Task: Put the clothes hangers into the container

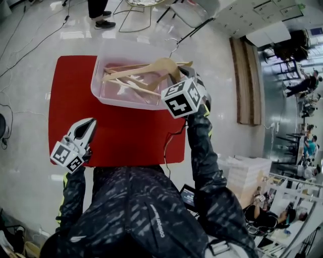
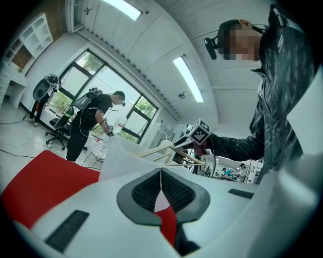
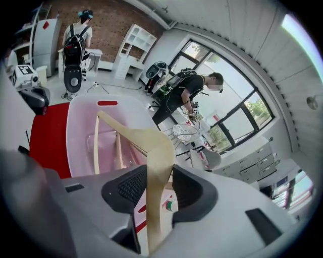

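A translucent container [image 1: 98, 86] stands at the far side of the red table [image 1: 70, 95], with several wooden hangers [image 1: 130, 83] lying in it. My right gripper [image 1: 184, 75] hovers at the container's right rim, shut on another wooden hanger [image 1: 162, 67] that lies tilted over the pile. In the right gripper view that hanger's [image 3: 150, 146] arm runs straight between the pads of the right gripper [image 3: 159, 187], above the container [image 3: 81, 132]. My left gripper [image 1: 90, 123] rests at the table's near left, shut and empty. Seen in its own view, the left gripper [image 2: 161, 182] has its pads meeting.
The table's front half is bare red surface. A person's shoes [image 1: 104, 22] and a wire stool [image 1: 137, 14] are on the floor beyond the container. A wooden bench [image 1: 245, 80] stands to the right, white boxes [image 1: 248, 176] at the near right. Cables trail at the left.
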{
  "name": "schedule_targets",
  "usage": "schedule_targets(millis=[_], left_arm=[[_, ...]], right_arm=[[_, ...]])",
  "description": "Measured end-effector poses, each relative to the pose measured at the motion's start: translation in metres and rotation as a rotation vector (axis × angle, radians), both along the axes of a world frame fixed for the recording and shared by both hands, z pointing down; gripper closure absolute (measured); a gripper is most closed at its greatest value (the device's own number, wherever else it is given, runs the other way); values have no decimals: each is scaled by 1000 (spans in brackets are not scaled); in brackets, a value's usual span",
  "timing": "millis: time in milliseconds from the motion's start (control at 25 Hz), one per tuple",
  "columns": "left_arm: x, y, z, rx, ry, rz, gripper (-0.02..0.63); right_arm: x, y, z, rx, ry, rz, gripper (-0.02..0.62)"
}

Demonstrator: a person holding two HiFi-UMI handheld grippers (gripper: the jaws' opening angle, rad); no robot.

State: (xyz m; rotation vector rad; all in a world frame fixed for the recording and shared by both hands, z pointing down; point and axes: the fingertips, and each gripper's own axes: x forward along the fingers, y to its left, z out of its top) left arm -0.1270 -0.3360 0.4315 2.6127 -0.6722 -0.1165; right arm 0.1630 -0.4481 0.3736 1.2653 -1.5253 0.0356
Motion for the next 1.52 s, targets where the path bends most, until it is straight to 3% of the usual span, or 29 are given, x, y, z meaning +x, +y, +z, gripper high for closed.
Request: schedule_targets(millis=[320, 600, 1000, 1200, 1520], left_arm=[[-17, -23, 12, -28, 6, -3, 594], [-14, -19, 15, -24, 17, -4, 594], [-9, -10, 11, -36, 23, 6, 594], [-7, -5, 12, -39, 27, 9, 594], [-1, 5, 14, -29, 25, 9, 594]], right_arm=[[-23, -27, 23, -48, 120, -47, 433], [-32, -24, 55, -114, 158, -70, 431], [-39, -14, 68, -164, 126, -99, 429], [-43, -14, 68, -132, 97, -118, 416], [-55, -2, 60, -92, -35, -121, 416]])
